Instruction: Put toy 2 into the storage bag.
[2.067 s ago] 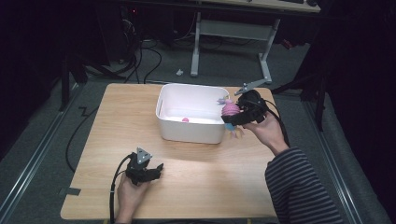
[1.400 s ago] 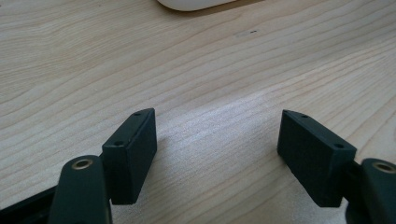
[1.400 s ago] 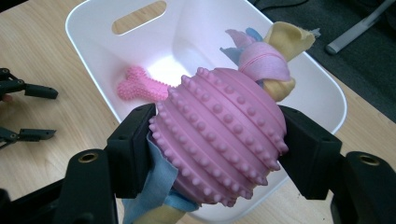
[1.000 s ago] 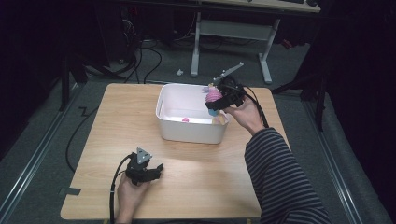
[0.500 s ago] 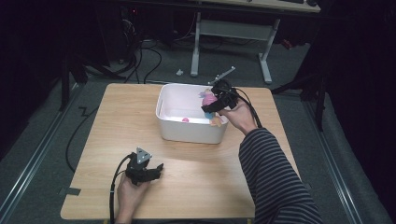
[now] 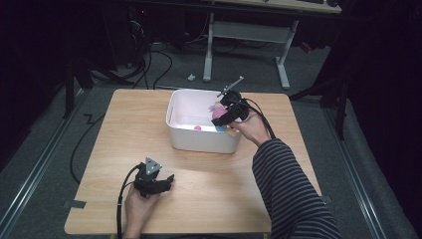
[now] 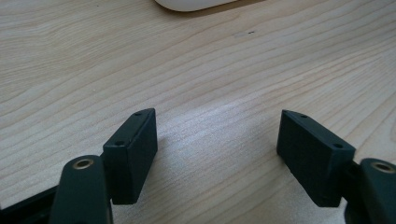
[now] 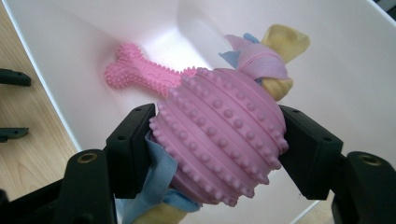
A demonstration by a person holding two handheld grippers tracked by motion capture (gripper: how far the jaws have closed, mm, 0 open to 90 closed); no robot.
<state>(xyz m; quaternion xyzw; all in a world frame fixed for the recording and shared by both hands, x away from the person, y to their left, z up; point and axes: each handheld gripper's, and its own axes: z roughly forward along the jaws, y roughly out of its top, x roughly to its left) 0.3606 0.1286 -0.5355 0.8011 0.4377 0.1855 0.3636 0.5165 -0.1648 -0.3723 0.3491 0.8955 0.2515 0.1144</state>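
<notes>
My right gripper (image 6: pixel 222 116) is shut on a pink studded ball toy (image 8: pixel 219 135) with blue, lilac and yellow cloth strips tied through it. Both pads press on the ball's sides. It hangs inside the white bin (image 6: pixel 199 142), near the right wall, just above the bottom. A pink studded bone (image 8: pixel 140 74) lies on the bin floor beyond it, and shows in the high view as a pink spot (image 6: pixel 197 128). My left gripper (image 6: pixel 168 180) rests on the wooden table (image 6: pixel 124 129) at the front left, open, with bare wood between its jaws (image 7: pixel 217 140).
The bin stands at the back middle of the table. A person's striped sleeve (image 6: pixel 283 189) crosses the right half of the table. Each gripper trails a black cable. Beyond the table stand a desk frame (image 6: pixel 249 35) and floor cables.
My right gripper has carried the pink ball toy from beside the bin's right rim leftwards over the rim and down into the bin. The left gripper has stayed put.
</notes>
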